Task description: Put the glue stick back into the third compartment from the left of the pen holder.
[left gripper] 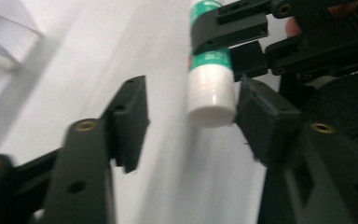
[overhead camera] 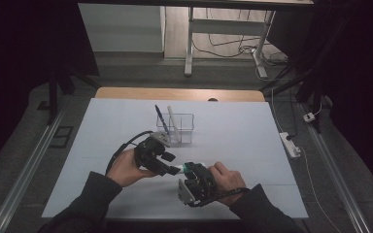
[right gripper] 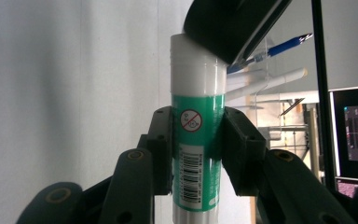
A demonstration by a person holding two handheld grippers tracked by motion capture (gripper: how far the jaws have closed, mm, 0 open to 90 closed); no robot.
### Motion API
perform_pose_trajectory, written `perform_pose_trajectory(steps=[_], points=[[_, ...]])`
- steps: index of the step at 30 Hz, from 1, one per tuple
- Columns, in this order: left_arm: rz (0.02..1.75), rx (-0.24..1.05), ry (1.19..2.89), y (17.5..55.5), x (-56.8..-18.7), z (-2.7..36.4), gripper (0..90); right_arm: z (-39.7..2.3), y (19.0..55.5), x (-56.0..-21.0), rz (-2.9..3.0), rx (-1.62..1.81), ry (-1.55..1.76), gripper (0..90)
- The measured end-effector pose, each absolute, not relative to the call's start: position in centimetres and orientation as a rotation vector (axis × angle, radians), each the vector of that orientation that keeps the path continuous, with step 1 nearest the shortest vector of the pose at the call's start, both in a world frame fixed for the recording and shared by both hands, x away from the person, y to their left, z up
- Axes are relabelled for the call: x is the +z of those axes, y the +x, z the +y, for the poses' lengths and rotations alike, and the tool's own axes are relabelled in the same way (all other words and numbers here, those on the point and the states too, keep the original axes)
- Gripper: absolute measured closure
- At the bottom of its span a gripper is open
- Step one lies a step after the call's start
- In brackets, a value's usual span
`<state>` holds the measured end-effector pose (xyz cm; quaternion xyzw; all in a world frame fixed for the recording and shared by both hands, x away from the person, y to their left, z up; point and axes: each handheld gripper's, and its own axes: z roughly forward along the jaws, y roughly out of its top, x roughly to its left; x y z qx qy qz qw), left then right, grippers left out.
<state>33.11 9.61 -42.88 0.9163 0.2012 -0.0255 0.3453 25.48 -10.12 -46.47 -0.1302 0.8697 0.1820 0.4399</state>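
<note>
Right gripper [right gripper: 196,140] pinches a green-and-white glue stick [right gripper: 198,140] around its green label, both pads pressed to the tube, above the white desk [overhead camera: 233,131] near the person's edge. Its white cap [left gripper: 211,100] points toward the left gripper [left gripper: 191,116], whose jaws stand spread on either side of the cap; one pad sits just beside it, the other well off. Behind them stands a clear holder [overhead camera: 180,127] with a blue pen [overhead camera: 159,116].
</note>
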Motion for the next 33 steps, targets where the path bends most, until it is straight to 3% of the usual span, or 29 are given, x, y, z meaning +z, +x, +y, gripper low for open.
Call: perform_pose_trajectory(steps=[3,11,24,33], points=[[0.545,0.012,2.353,33.1,-42.8,10.5,34.6,-10.6,25.8,-46.3,2.173,0.457,-0.31,66.1],[0.614,0.072,2.259,33.3,-42.9,12.4,17.8,-11.2,26.2,-45.9,2.21,0.503,-0.263,66.1],[0.689,0.073,2.206,32.4,-43.5,14.1,3.6,-12.2,27.5,-44.7,2.325,0.654,-0.062,66.1],[0.716,0.063,2.143,30.8,-43.7,15.6,0.0,-13.4,29.3,-43.5,2.421,0.873,0.161,66.1]])
